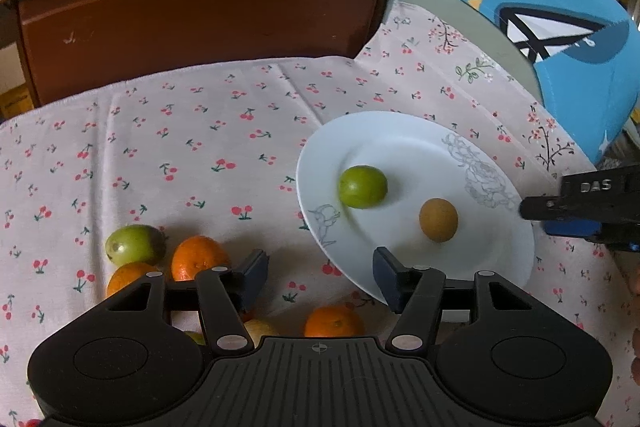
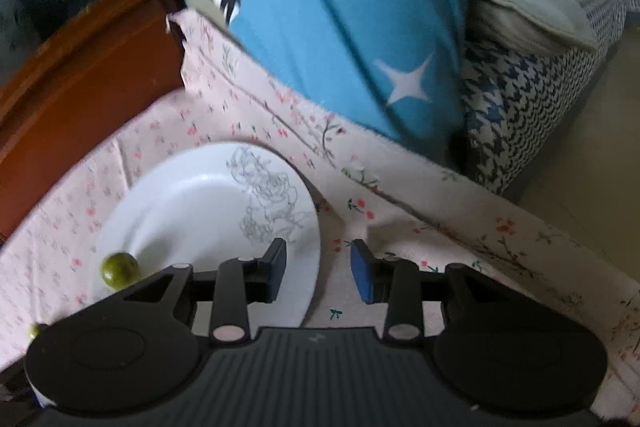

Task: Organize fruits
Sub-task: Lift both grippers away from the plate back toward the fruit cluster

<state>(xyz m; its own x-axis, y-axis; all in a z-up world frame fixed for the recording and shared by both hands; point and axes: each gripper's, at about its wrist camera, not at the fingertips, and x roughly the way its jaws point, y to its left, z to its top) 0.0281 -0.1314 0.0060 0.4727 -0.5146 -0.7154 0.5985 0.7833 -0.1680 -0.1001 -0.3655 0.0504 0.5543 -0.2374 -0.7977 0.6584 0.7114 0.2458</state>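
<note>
On the cherry-print cloth [image 1: 208, 131], a white plate [image 1: 400, 143] with grey line-drawn flowers is sitting at about two o'clock from the left gripper [image 1: 320, 277]. Two fruits are lying on that plate, apart from each other: a green lime [image 1: 363, 186] toward its ten o'clock side and a small brown round fruit [image 1: 438, 219] nearer its centre. The left gripper's jaws are standing partly open with nothing between them; only bare cloth is showing in the gap, and the right-hand pad is overlapping the plate's near rim in the view. At about nine o'clock from this gripper a cluster of loose fruit is resting on the cloth: a green guava-like fruit [image 1: 134, 245], an orange [image 1: 199, 258] touching it, and a second orange [image 1: 127, 279] partly hidden behind the gripper's linkage. A third orange [image 1: 334, 321] is peeking out at six o'clock, just below the jaw gap.

The right gripper [image 2: 318, 275] is hovering over the plate's [image 2: 192, 195] rim, jaws slightly parted and gripping nothing, one pad over the plate and the other over the cloth [image 2: 400, 211]. From this view the lime [image 2: 119, 270] is lying at nine o'clock. A blue cushion [image 2: 340, 7] is leaning at twelve o'clock, beside a brown wooden cabinet [image 1: 200, 7].
</note>
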